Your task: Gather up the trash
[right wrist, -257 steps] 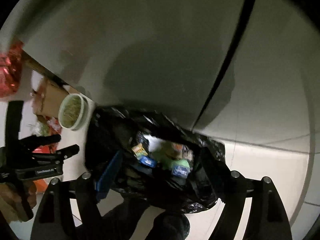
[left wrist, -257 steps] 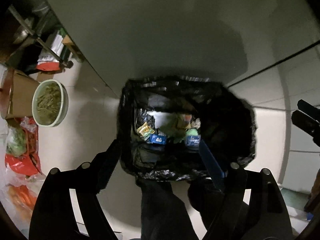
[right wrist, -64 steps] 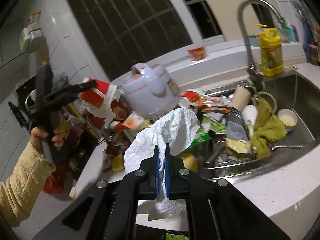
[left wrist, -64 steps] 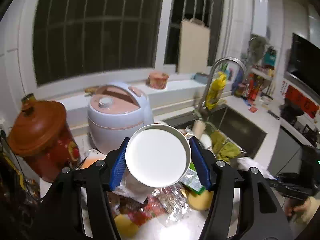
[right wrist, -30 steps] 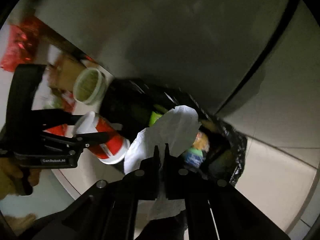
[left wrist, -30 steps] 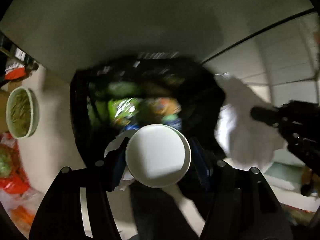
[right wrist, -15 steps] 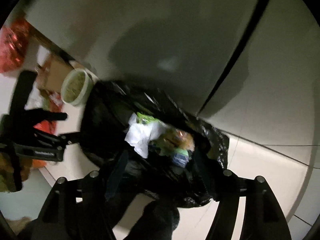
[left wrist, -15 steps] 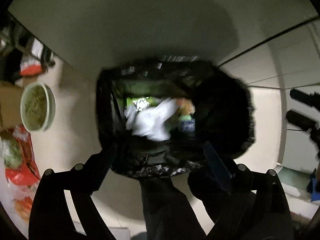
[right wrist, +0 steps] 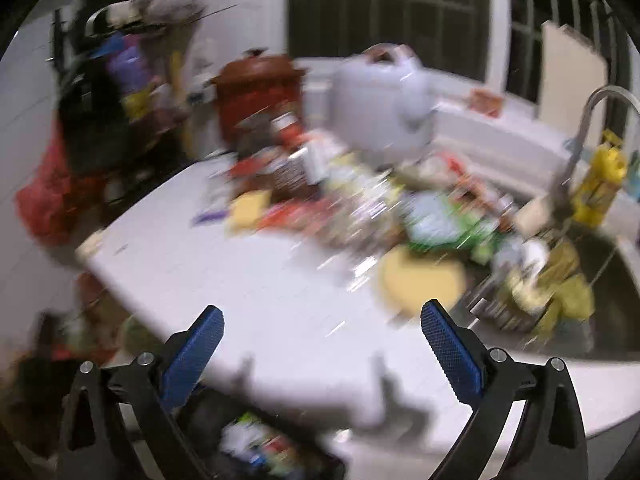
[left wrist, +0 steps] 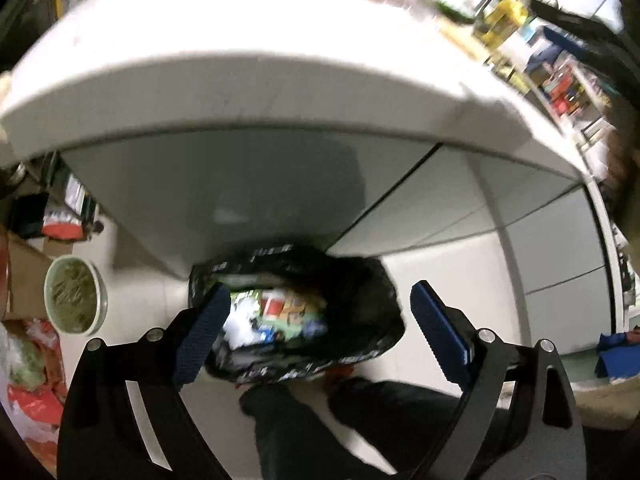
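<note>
Currently both tongs, left (left wrist: pixel 320 336) and right (right wrist: pixel 322 348), spread and empty; remaining trash (right wrist: pixel 360 208) heaped along the tabletop (right wrist: pixel 256 288) far edge toward the sink (right wrist: pixel 616 292); risk: hasty, blurred reach knocks wrappers off or into it.

Brown clay pot (right wrist: pixel 256 92) beside white rice cooker (right wrist: pixel 384 100).

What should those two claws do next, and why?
Probably reach the right claw forward to the wrapper pile on the white countertop and grab another piece. Both claws are open and hold nothing, the left claw hangs over the black trash bag, which already has litter in it, and plenty of trash is left beside the sink.
</note>
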Demonstrator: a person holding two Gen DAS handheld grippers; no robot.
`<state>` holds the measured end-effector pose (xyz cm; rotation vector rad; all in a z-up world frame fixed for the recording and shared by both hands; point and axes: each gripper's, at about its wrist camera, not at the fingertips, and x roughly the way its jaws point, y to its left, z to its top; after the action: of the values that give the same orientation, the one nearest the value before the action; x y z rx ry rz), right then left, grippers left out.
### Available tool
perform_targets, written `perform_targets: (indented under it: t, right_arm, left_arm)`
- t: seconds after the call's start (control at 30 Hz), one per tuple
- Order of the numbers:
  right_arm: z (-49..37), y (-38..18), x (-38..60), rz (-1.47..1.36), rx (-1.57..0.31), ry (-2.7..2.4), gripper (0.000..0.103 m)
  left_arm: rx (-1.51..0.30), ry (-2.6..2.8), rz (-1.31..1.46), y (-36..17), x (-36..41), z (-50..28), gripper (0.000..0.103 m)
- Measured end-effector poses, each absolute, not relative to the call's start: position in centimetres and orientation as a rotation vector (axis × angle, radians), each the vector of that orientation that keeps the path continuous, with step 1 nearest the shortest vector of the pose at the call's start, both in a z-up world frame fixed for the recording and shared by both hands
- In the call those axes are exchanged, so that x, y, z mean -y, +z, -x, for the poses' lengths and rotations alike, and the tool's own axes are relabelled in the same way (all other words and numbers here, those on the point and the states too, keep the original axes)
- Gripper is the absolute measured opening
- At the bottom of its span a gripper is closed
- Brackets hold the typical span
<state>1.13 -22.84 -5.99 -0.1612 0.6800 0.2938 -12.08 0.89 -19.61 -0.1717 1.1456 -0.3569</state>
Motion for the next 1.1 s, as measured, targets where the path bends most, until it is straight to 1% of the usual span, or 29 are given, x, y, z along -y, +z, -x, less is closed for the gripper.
perform_targets:
  t: [0.1, 0.17, 0.23, 0.37, 0.43, 0.5, 0.53, 0.57, 0.6, 0.63, 0.7, 0.77, 0.9, 1.1]
  right_arm:
    - [-6.6, -5.8, 24.8, 0.150, -0.685, 0.202, 0.098]
    - [-9.7, -6.6, 26.6, 0.123, -0.748, 0.131, 0.097]
    - [-12.1, -7.2, 28.7, -0.004, -0.810, 0.088, 0.097]
    - [-13.8, -8.7, 34.0, -0.378, -0.846, 0.067, 0.097]
    - [-14.6, -9.5, 34.7, -0.453, -0.867, 0.076, 0.090]
    - [-15.8, -10.7, 35.4, -0.522, -0.907, 0.093, 0.062]
    - [-16.3, -11.3, 35.8, -0.576, -0.927, 0.118, 0.052]
    - [-16.5, -11.4, 35.8, -0.612, -0.930, 0.151, 0.026]
    - [-16.6, -11.2, 35.8, -0.637, -0.928, 0.164, 0.017]
    - [-16.3, -10.8, 35.8, -0.645, -0.913, 0.174, 0.014]
    - [-15.4, -9.7, 35.9, -0.662, -0.884, 0.217, 0.003]
    - [-14.3, -8.2, 36.2, -0.674, -0.862, 0.259, 0.001]
    - [-11.5, -5.3, 36.8, -0.688, -0.813, 0.327, 0.001]
    - [-7.8, -3.2, 38.7, -0.753, -0.762, 0.385, 0.001]
  left_arm:
    - [-1.130, -0.341, 0.152, -18.8, -0.4, 11.9, 0.089]
    - [-1.129, -0.328, 0.157, -18.7, -0.4, 12.0, 0.089]
    - [-1.125, -0.308, 0.160, -18.5, -0.7, 12.4, 0.089]
    - [-1.131, -0.260, 0.180, -18.5, -2.1, 13.0, 0.089]
    - [-1.136, -0.238, 0.200, -18.5, -2.8, 13.1, 0.089]
    - [-1.138, -0.223, 0.218, -18.3, -3.2, 13.1, 0.089]
    - [-1.136, -0.222, 0.220, -18.2, -3.3, 13.1, 0.089]
    - [-1.133, -0.222, 0.219, -18.1, -3.3, 13.0, 0.089]
    - [-1.129, -0.225, 0.217, -17.9, -3.2, 12.9, 0.089]
    - [-1.123, -0.232, 0.211, -17.6, -2.9, 12.7, 0.089]
    - [-1.108, -0.256, 0.197, -17.0, -2.2, 12.4, 0.089]
    - [-1.083, -0.290, 0.177, -16.0, -1.2, 11.5, 0.089]
    - [-1.018, -0.364, 0.149, -13.2, 1.1, 9.1, 0.089]
    - [-0.931, -0.423, 0.085, -10.0, 5.4, 2.1, 0.089]
